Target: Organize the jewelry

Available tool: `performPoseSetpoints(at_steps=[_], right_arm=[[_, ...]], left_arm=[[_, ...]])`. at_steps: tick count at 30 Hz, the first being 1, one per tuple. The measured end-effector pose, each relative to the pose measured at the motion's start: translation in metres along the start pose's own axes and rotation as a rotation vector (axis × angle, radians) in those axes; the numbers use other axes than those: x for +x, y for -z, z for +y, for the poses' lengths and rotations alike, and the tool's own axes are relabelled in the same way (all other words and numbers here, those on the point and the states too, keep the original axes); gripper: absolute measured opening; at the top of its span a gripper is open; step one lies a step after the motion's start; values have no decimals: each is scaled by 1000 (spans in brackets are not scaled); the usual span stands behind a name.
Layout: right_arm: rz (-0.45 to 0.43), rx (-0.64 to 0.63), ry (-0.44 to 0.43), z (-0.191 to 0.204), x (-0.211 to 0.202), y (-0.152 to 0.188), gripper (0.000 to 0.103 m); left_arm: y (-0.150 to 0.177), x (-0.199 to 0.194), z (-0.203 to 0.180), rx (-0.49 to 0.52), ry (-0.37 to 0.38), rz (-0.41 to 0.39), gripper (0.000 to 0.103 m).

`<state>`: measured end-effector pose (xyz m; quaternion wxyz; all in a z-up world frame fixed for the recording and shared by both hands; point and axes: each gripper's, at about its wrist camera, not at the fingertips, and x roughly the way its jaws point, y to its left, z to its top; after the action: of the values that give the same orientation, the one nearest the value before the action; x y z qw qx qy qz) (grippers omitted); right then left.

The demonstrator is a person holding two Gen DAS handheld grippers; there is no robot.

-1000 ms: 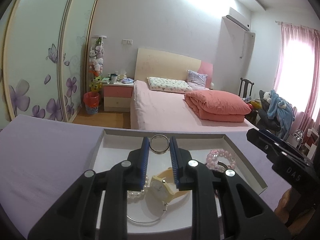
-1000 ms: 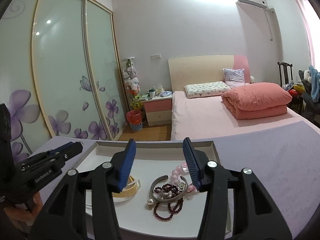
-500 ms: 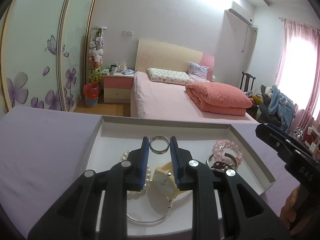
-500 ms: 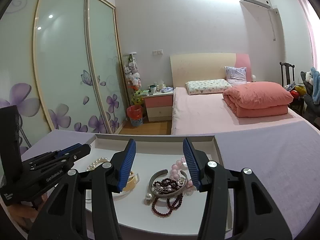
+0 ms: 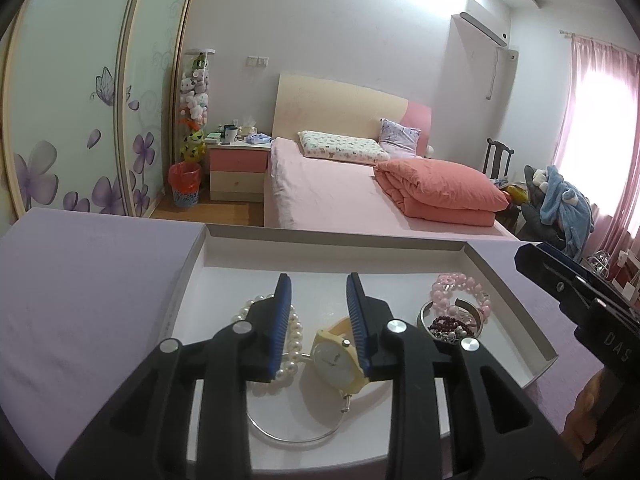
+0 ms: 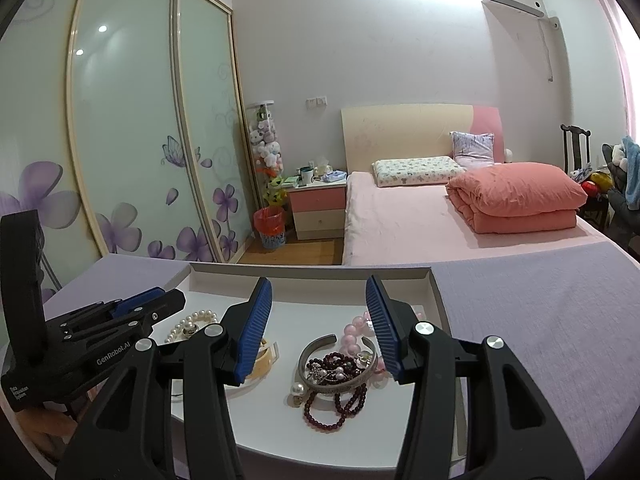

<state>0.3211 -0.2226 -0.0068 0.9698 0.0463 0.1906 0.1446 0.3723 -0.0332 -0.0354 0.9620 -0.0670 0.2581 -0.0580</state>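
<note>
**Inspection: both grippers over the jewelry tray, nothing held**

Your left gripper hangs over the near-left part of the white tray, which sits on the lilac cloth. Its jaws are opening and nothing is between the pads. Under it lie the pearl bracelet, the yellow watch and, nearer to you, a thin silver bangle.

Your right gripper is held spread over the tray's right part, pinching nothing. Below it sits the grey cuff with the dark red bead strand tangled through it; the pink bead bracelet touches the cuff's far right side. A loose pearl lies just left of the cuff. A small ring rests within the pearl bracelet, at the left of the tray.

A pink bed stands well beyond the cloth.
</note>
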Motion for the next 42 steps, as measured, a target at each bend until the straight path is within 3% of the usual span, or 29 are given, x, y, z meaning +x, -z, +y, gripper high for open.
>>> performPoseSetpoints(at_steps=[16,22,30,32,36,38,42], right_arm=[[1,-18,12,1,-2,5,51],[-12,-25,27,9,-38,6,57],[15,9,55,14,-113,29,61],[12,21,62,16,-126,32,68],[-7,34,65,22,-161,43,78],[-23,33,68,26,-173,46,89],[-61,30,70,36,-198,56,100]], left_arm=[[0,0,0,-5,-9,0,30],[5,-43,4,-10,-22,-9,31],[30,-153,12,-36,-19,-82,52],[38,-176,11,-24,-26,-100,58],[54,-222,7,-17,-41,-147,82],[66,-245,1,-3,-52,-175,89],[89,-272,-11,28,-59,-199,97]])
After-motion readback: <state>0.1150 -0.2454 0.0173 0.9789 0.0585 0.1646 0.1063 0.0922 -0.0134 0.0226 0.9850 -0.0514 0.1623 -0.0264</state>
